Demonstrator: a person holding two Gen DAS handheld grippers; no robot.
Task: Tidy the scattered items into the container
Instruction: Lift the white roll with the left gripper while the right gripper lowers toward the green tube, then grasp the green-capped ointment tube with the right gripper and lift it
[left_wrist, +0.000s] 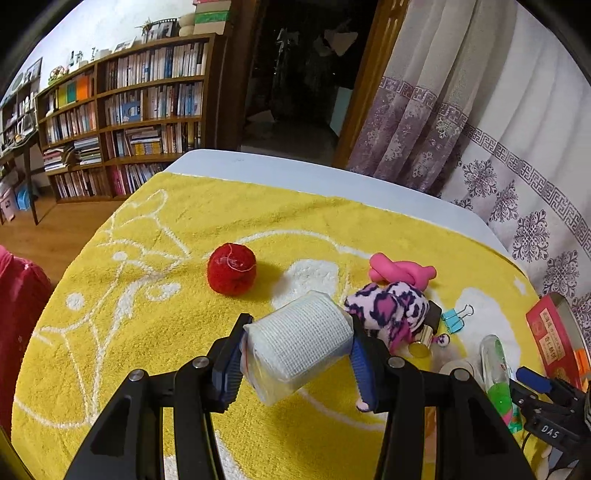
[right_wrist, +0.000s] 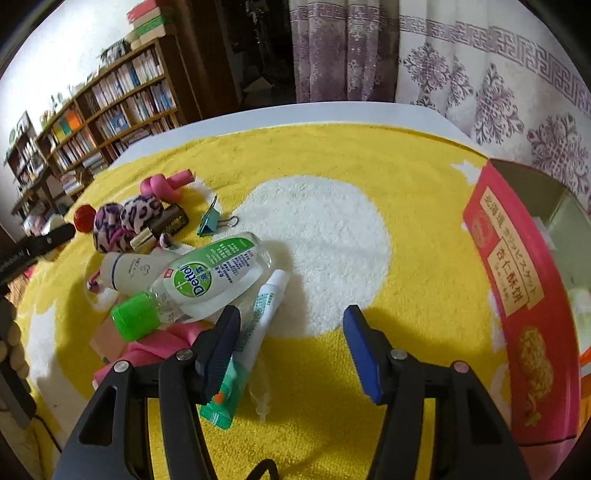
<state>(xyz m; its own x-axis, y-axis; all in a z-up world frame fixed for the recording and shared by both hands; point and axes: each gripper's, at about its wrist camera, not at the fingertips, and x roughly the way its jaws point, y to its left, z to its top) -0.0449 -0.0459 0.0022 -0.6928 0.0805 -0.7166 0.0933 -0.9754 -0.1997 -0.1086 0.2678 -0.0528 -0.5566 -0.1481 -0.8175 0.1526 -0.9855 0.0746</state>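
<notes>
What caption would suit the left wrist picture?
Left gripper holding a bagged white gauze roll above a yellow towel, red ball beyond.

Bright, even indoor light, soft shadows, a dark doorway (left_wrist: 295, 74) behind, strong fisheye bending, black corners, slight softness.

Left gripper (left_wrist: 297, 354) with glossy black angular linkage arms, round silver pivot screws, ribbed blue pads on its jaws, right gripper (right_wrist: 290, 354) of matching black build, smooth blue pads, silver screws
</notes>
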